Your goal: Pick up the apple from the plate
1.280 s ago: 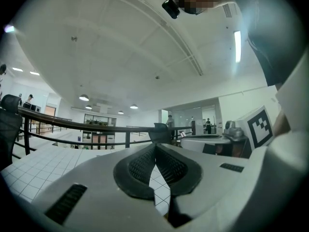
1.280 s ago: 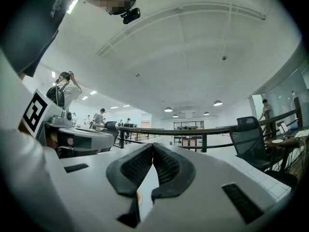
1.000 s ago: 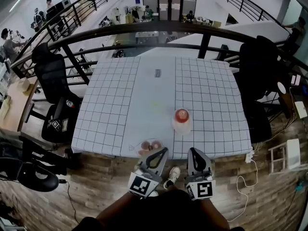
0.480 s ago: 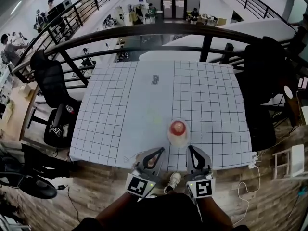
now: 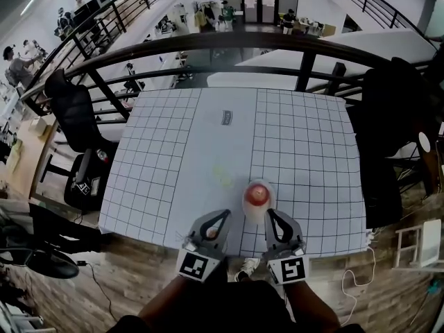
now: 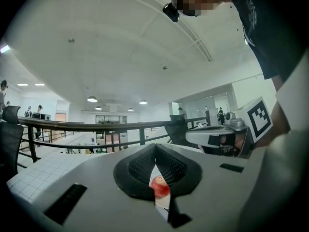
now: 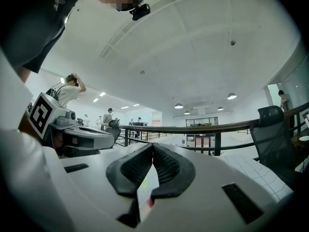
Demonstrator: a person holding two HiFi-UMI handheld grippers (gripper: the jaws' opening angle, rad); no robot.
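A red apple (image 5: 257, 193) sits on a pale plate (image 5: 255, 214) near the front edge of the grid-patterned table (image 5: 173, 151). My left gripper (image 5: 224, 215) is just left of the plate and my right gripper (image 5: 269, 214) just right of it. Both are held level over the table's near edge, and neither touches the apple. The left gripper view shows the left gripper (image 6: 155, 147) with its pads meeting at the tip and the apple (image 6: 160, 186) ahead through the gap below. In the right gripper view, the right gripper (image 7: 152, 146) is shut with nothing in it.
A black railing (image 5: 208, 44) runs behind the table. Black office chairs stand at the left (image 5: 73, 116) and right (image 5: 395, 116). A small dark label (image 5: 226, 118) and a yellowish smear (image 5: 223, 177) lie on the cloth. Wooden floor (image 5: 125, 283) lies below the near edge.
Both grippers have moved forward from over the floor to the table's near edge, flanking the plate with the apple. Their jaws look the same.
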